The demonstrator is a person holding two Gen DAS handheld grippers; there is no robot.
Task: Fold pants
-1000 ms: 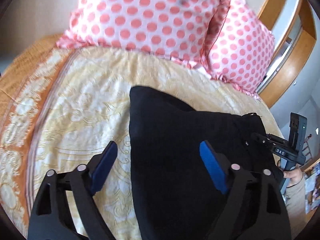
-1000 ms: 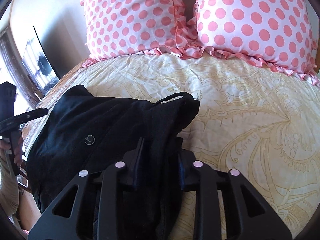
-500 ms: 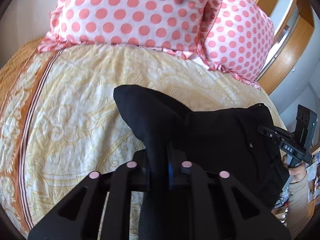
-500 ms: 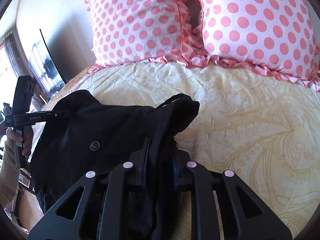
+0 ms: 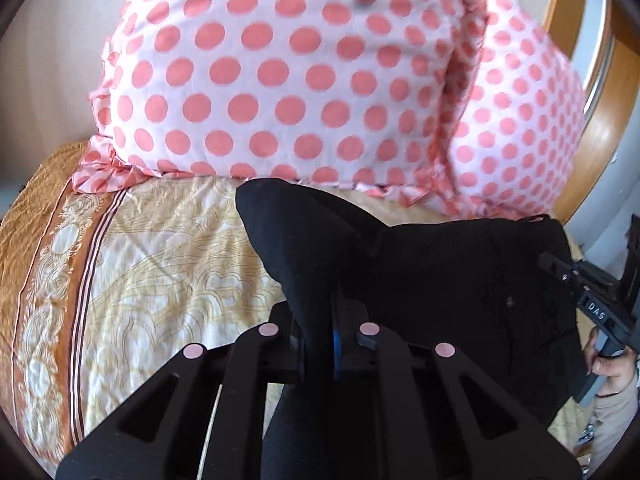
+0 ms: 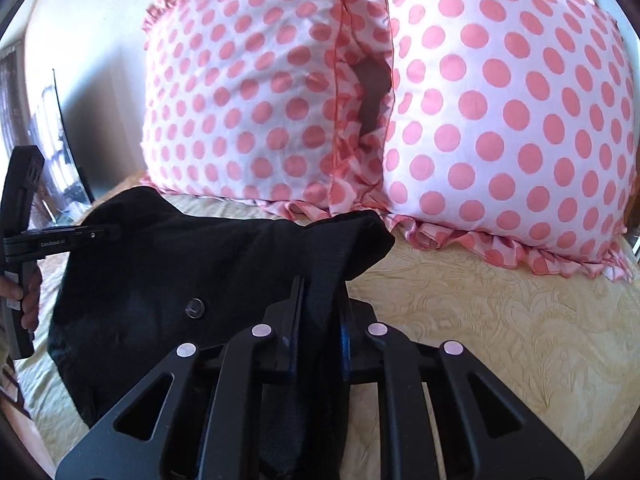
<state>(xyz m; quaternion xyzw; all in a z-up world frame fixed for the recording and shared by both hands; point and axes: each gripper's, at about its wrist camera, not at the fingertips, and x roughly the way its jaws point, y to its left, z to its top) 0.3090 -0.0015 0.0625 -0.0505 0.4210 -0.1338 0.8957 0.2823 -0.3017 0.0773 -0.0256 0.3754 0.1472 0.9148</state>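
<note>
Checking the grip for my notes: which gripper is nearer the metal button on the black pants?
Right. The right gripper is shut on the pants just beside the button; the left gripper pinches the far corner.

Two polka-dot pillows (image 6: 400, 100) stood side by side as a wall just behind the lifted black pants (image 6: 208, 272), so there was little room to pass forward. The yellow bedspread (image 6: 500, 320) lay bare to the right of the right gripper (image 6: 318, 336), and also to the left of the left gripper (image 5: 318, 340).
</note>
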